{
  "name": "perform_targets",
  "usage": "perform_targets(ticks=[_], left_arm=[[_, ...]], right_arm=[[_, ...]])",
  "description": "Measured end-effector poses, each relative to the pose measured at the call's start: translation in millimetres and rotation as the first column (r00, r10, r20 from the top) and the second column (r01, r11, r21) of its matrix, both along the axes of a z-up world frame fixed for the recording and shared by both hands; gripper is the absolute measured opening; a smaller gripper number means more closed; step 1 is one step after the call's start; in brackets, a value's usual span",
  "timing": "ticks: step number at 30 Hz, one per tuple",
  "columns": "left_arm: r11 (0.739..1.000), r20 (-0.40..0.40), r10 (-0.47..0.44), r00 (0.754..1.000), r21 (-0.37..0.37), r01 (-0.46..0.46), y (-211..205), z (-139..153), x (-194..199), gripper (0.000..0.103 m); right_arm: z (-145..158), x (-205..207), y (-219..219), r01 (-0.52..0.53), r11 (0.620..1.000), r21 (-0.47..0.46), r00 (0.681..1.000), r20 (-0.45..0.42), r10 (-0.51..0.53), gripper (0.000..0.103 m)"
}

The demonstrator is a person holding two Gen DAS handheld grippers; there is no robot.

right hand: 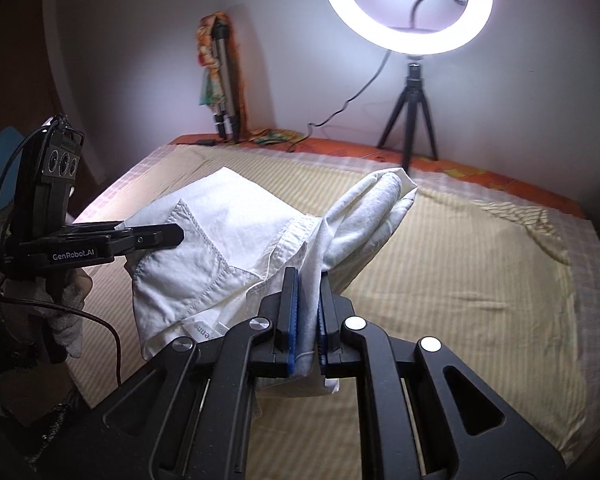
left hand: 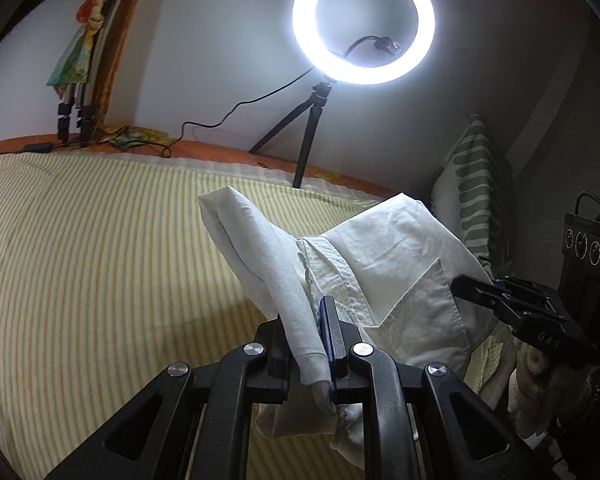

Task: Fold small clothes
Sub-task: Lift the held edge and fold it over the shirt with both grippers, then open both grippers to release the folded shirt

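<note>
A small white shirt [left hand: 400, 264] with a collar and a chest pocket hangs in the air above the bed, held between both grippers. My left gripper [left hand: 320, 320] is shut on the shirt's edge, with a sleeve draped over it. My right gripper [right hand: 308, 300] is shut on another part of the shirt [right hand: 204, 248]. In the left wrist view the right gripper [left hand: 472, 292] shows at the right, its tips at the pocket. In the right wrist view the left gripper [right hand: 172, 236] shows at the left, touching the shirt.
The bed has a yellow striped sheet [left hand: 100, 260] [right hand: 460, 280]. A lit ring light on a tripod [left hand: 362, 24] [right hand: 408, 4] stands at the far edge. A folded tripod with cloth [left hand: 84, 64] leans in the corner. A green patterned pillow [left hand: 476, 192] stands at the right.
</note>
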State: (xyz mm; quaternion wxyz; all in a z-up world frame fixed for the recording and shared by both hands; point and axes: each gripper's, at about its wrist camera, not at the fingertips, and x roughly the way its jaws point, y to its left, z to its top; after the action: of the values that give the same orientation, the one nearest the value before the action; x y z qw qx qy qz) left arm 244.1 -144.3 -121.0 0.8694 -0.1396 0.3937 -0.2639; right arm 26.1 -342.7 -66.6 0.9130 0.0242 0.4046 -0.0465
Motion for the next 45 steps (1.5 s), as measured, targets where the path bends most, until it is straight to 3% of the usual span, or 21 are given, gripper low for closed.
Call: perform_targets(ticks=[12,22,27,32,34,36,38,40,41,45], left_arm=[[0.995,0.066,-0.102,0.993,0.005,0.102,-132.4,3.7,88.8,0.009],[0.985,0.081,-0.154,0.985,0.085,0.147,-226.5,-15.3,138.4,0.009],[0.981,0.068,-0.167,0.984,0.115,0.159,-249.1,-27.6,141.7,0.009],[0.973,0.045,-0.188,0.981,0.145,0.18,-248.3,-29.3,135.9,0.014],[0.968,0.03,-0.195,0.98,0.167,0.187,-247.7,-30.3,134.0,0.03],[0.962,0.014,-0.201,0.98,0.189,0.195,-246.7,-31.4,130.6,0.039],[0.957,0.013,-0.207,0.978,0.212,0.199,-245.1,-30.6,124.0,0.045],[0.954,0.02,-0.206,0.978,0.227,0.197,-243.8,-27.5,117.9,0.067],[0.953,0.029,-0.204,0.978,0.232,0.192,-242.6,-24.3,114.4,0.071],[0.953,0.068,-0.197,0.978,0.248,0.175,-235.5,-7.7,101.9,0.083]], right_arm=[[24.6,7.7,-116.8,0.156,0.979,-0.128,0.988,0.04,-0.152,0.008],[10.4,25.8,-199.7,0.247,0.934,-0.258,0.967,-0.002,-0.256,0.008],[-10.2,27.5,-233.5,0.292,0.909,-0.299,0.947,-0.045,-0.319,0.008],[-28.6,22.5,-261.0,0.363,0.874,-0.322,0.904,-0.104,-0.414,0.01],[-33.7,21.5,-266.8,0.391,0.855,-0.342,0.882,-0.126,-0.454,0.011],[-36.4,19.6,-270.3,0.414,0.836,-0.36,0.86,-0.146,-0.489,0.019],[-33.4,16.5,-269.6,0.434,0.821,-0.371,0.851,-0.131,-0.509,0.039],[-27.2,12.2,-266.4,0.442,0.826,-0.349,0.857,-0.11,-0.504,0.061],[-23.7,10.0,-263.8,0.444,0.826,-0.348,0.859,-0.096,-0.503,0.067],[-13.8,7.0,-255.1,0.442,0.834,-0.331,0.868,-0.077,-0.491,0.069]])
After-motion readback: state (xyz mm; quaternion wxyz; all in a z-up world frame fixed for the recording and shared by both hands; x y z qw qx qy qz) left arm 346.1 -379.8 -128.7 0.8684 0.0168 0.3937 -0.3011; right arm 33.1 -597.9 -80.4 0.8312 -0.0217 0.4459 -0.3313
